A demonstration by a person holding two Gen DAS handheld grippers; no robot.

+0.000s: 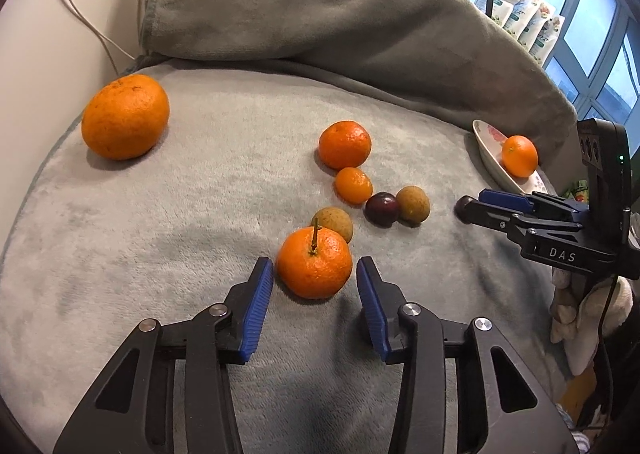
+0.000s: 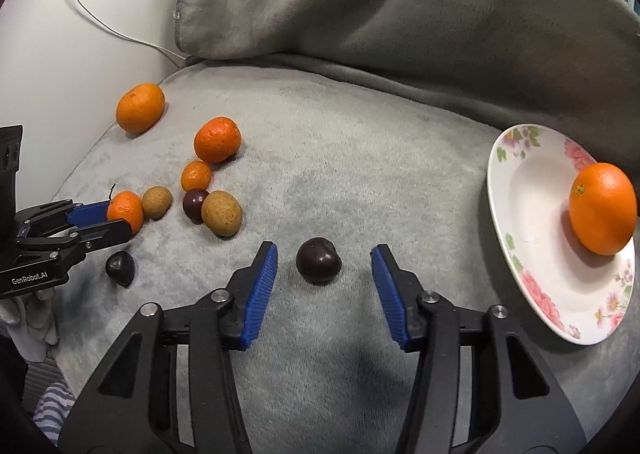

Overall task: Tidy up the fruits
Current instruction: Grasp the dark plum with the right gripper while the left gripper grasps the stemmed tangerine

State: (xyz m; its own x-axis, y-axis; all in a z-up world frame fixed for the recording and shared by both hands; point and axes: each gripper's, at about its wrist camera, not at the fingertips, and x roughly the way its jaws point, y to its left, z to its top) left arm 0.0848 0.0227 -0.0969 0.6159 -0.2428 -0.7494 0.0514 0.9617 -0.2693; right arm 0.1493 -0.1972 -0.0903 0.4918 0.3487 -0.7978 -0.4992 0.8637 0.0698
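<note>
**Both grippers parted over fruit on the grey blanket**

At far left I see the largest orange alone on the grey blanket, near the wall and its white cable, well apart from the rest.

My left gripper has its jaws wide, one blue pad on each side of the stemmed mandarin; neither pad touches the skin. Just behind that mandarin, touching it, lies a brown longan.

Further along comes a loose cluster: a mandarin, a smaller mandarin just in front of it, then a dark plum pressed against a second longan. From the right wrist view another small dark plum lies below the left gripper's fingers.

My right gripper is likewise wide, its pads flanking a dark plum on the blanket with clear gaps on both sides.

At far right the floral plate rests tilted on the blanket against the folded cloth, with one orange sitting at its right side.
</note>
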